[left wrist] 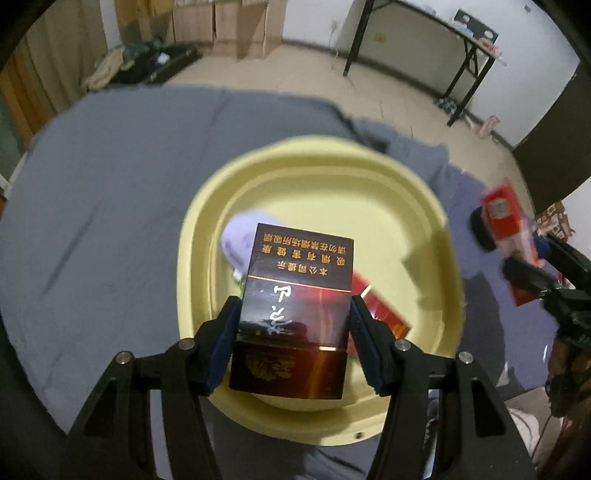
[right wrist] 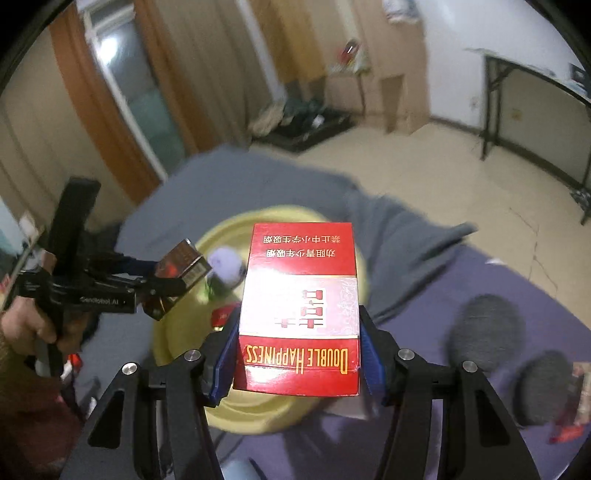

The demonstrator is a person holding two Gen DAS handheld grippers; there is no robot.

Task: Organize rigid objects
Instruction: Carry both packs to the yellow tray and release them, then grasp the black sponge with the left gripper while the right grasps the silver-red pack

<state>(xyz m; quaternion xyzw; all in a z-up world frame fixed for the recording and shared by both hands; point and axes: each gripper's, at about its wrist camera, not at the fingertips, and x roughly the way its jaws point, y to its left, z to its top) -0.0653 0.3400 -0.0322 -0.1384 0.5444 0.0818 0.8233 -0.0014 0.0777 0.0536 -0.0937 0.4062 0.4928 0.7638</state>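
My left gripper (left wrist: 294, 321) is shut on a dark brown cigarette box (left wrist: 295, 306) and holds it above a yellow basin (left wrist: 406, 206). In the basin lie a white-capped bottle (left wrist: 238, 242) and a red box (left wrist: 380, 314). My right gripper (right wrist: 297, 332) is shut on a red and white Double Happiness box (right wrist: 301, 306), held above the basin's near right rim (right wrist: 258, 413). The right gripper with its red box (left wrist: 506, 221) shows at the right of the left wrist view. The left gripper with the brown box (right wrist: 181, 273) shows at the left of the right wrist view.
The basin sits on a grey cloth (left wrist: 110, 206) covering the surface. Two dark round pads (right wrist: 487, 332) lie on the cloth to the right, with a red item (right wrist: 569, 432) beyond. A black folding table (left wrist: 465, 55) and cardboard boxes (left wrist: 243, 26) stand farther back.
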